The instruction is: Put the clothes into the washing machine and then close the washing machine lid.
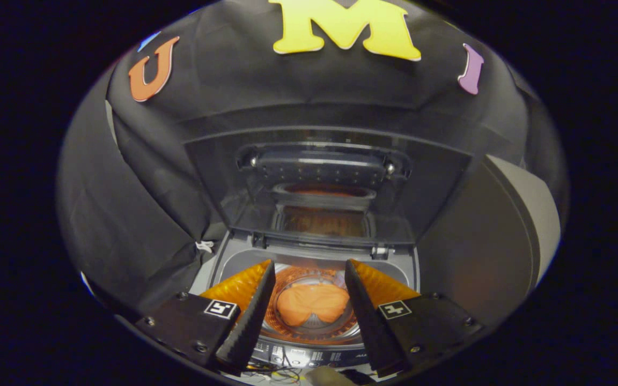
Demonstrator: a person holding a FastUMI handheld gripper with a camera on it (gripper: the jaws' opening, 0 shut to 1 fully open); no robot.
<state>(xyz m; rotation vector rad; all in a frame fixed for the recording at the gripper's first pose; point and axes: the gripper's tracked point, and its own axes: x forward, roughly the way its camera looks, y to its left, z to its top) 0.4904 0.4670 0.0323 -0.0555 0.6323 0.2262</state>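
Note:
A top-loading washing machine [223,262] stands below and ahead of me with its glass lid [325,182] raised upright at the back. Down in the steel drum [336,332] lies a bundled orange garment [311,303], seen through the gap between my fingers. My gripper [309,273] hovers above the drum's mouth, open, with nothing between its fingers. The lid's glass mirrors the drum and the orange cloth.
The machine's control panel [298,356] runs along its near edge, with some thin wires lying in front of it. Black cloth walls close in behind and on both sides. A pale grey panel [529,214] stands to the right of the machine.

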